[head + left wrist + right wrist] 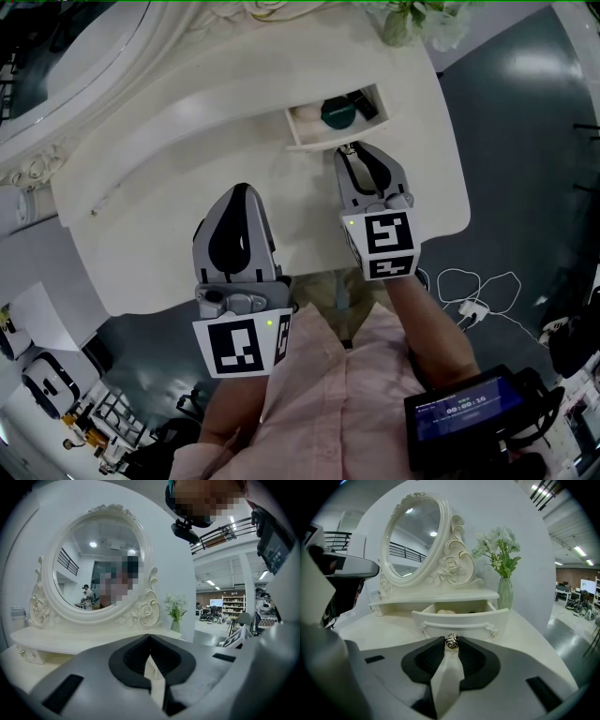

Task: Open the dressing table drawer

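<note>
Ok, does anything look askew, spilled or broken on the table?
Nothing stands out. The drawer is part open and sits level, with the right gripper shut on its knob. The vase stands upright, and no spill shows on the tabletop. The left gripper is shut and empty.

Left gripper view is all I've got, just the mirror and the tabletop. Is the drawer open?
Observer: Yes, the head view shows the drawer pulled partway out.
Operator: Is the right tool on it?
Observer: Its jaws are shut on the drawer's knob.
Operator: Anything inside?
Observer: A dark green round thing lies in it.
</note>
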### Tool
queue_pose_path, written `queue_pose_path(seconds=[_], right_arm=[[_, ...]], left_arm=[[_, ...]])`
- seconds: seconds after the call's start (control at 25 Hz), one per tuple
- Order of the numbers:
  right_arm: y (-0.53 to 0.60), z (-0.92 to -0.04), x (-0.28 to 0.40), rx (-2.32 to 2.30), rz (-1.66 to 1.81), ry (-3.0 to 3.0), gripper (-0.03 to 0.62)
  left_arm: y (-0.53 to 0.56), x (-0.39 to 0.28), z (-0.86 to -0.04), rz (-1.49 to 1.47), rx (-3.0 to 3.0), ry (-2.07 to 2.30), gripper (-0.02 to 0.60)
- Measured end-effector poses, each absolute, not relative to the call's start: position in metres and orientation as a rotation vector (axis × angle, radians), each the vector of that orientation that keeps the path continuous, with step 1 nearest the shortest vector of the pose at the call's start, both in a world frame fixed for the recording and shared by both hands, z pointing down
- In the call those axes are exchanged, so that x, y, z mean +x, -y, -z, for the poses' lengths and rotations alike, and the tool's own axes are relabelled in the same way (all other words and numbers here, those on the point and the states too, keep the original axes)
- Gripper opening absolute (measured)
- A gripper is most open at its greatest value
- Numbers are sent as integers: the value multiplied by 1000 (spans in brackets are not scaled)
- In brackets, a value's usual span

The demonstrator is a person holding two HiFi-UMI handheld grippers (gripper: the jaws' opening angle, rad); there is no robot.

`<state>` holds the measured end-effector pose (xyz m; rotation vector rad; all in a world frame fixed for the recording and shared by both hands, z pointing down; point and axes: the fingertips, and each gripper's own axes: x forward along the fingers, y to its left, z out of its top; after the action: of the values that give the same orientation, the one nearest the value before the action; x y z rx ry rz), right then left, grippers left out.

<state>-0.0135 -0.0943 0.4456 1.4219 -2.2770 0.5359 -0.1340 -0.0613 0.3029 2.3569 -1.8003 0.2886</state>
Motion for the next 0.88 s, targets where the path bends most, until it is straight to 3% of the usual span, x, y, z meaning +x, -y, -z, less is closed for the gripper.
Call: queue_pose_path(seconds=[0.88], right_arm=[[90, -447, -12, 1415, -537, 2277, 104]], left_arm=[[59, -132, -302, -289, 2358, 1803, 21]])
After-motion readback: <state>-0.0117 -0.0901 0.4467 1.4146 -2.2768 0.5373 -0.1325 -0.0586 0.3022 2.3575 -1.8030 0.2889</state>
